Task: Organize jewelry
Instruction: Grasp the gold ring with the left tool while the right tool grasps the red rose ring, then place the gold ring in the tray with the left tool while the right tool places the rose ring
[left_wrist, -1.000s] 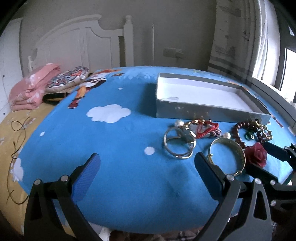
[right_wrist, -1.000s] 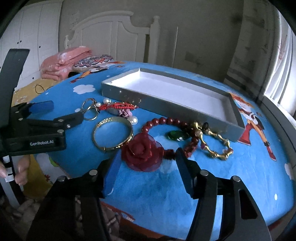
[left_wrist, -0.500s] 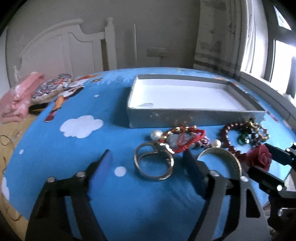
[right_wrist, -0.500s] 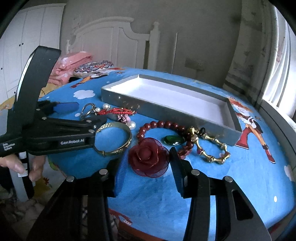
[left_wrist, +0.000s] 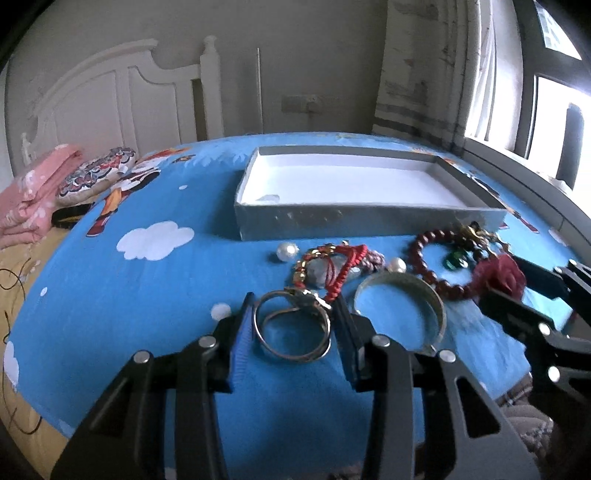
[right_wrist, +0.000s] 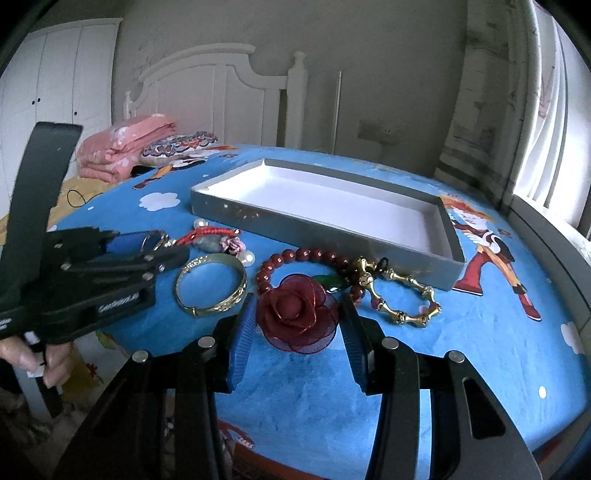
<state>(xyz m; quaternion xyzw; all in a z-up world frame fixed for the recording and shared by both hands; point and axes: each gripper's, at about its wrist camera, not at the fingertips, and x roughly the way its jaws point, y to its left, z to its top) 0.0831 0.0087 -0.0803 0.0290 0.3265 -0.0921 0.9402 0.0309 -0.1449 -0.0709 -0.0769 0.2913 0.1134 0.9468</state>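
Note:
A grey tray with a white floor lies on the blue bedspread. In front of it is the jewelry: a silver double ring, a gold bangle, a red cord bracelet, a red bead bracelet, a gold link bracelet and a dark red rose. My left gripper straddles the silver ring, its jaws closing, the pads just outside the ring's rim. My right gripper holds the rose, pads against its petals.
Two loose pearls and a green stone lie among the pieces. A folded pink blanket and a patterned pillow sit by the white headboard at the back left. The bed's front edge runs just below both grippers. A hand holds the left gripper.
My left gripper has slid right and forward over the silver ring and its jaws have narrowed around it. The right gripper's jaws have closed in on the rose.

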